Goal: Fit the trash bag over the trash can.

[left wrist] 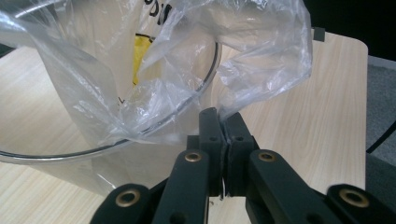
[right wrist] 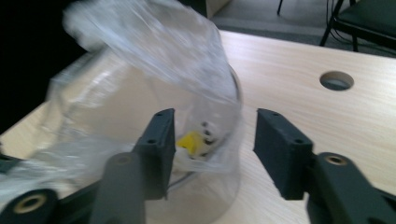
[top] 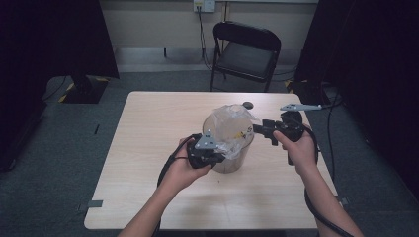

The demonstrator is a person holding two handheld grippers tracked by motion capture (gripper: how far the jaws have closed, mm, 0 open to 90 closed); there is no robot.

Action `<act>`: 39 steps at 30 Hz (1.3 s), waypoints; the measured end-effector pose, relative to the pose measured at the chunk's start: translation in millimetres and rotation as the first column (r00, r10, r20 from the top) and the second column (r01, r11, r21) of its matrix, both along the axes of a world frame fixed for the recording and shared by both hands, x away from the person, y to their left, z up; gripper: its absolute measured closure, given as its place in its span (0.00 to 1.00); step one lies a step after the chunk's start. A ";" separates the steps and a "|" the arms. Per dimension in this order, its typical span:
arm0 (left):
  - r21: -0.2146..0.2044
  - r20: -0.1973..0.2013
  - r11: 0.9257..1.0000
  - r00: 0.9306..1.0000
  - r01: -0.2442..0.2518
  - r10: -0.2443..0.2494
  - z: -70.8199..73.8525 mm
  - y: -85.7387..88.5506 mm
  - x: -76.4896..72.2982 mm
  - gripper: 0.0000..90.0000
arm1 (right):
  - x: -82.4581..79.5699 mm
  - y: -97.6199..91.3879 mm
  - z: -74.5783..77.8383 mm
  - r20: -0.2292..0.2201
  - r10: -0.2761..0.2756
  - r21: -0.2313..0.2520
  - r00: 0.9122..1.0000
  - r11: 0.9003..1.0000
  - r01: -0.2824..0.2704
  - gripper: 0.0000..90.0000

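Lining the tub (top: 232, 157) with the bag (top: 233, 123) looks like the job here, and it's about halfway dressed. One clear tub sits mid-table (top: 148, 148), and one thin clear bag is stuffed inside it with its mouth flopping over the rim. The left gripper (left wrist: 219, 122) is pinched tight on the bag's edge at the near rim, jaws fully together on the film. The right gripper (right wrist: 212, 140) has its jaws standing apart, hovering at the far side of the rim, with nothing clamped between them.

If I were doing it, I'd keep the left pinch steady as the anchor, then close the right one on a single layer of film and pull outward and down over the rim. Go gently, since the tub could probably tip.

Count: one tub, one bag, two grippers, one chair (top: 245, 52) behind the table, one round hole (right wrist: 336, 80) in the tabletop.
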State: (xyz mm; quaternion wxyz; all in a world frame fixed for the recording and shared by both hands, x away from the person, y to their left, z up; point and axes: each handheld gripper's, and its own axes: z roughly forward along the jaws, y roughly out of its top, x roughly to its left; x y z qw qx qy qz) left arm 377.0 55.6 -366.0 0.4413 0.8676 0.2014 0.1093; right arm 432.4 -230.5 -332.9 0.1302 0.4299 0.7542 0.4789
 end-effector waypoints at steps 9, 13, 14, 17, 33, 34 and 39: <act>0.028 0.000 1.000 1.000 -0.008 0.008 6.1 -3.2 1.5 0.99 | -18.3 18.6 15.3 0.040 0.072 0.013 0.997 0.997 -0.073 0.44; 0.028 -0.002 1.000 1.000 -0.010 0.010 6.7 -4.4 0.6 0.99 | -20.7 35.1 16.2 0.043 0.091 -0.026 0.995 0.996 -0.090 0.44; 0.025 -0.004 1.000 1.000 -0.007 0.007 6.6 -4.0 0.4 0.99 | -20.1 37.8 14.9 0.039 0.095 -0.050 0.995 0.994 -0.093 0.46; 0.029 -0.002 1.000 1.000 -0.012 0.012 5.6 -3.2 -1.0 0.99 | -18.3 42.1 6.6 0.030 0.115 -0.129 0.993 0.986 -0.110 0.55; 0.007 -0.017 1.000 1.000 -0.020 0.020 -6.6 -2.9 -5.6 0.98 | -34.4 10.3 -20.6 -0.021 0.157 -0.165 0.987 0.973 -0.159 0.71; 0.012 -0.016 1.000 1.000 -0.023 0.023 -7.4 -2.7 -5.0 0.98 | -34.7 10.0 -23.0 -0.022 0.155 -0.167 0.988 0.974 -0.157 0.70; 0.020 -0.023 0.999 0.999 -0.036 0.036 -11.8 -1.1 -2.0 0.99 | -32.8 8.8 -33.6 -0.032 0.145 -0.161 0.989 0.976 -0.148 0.69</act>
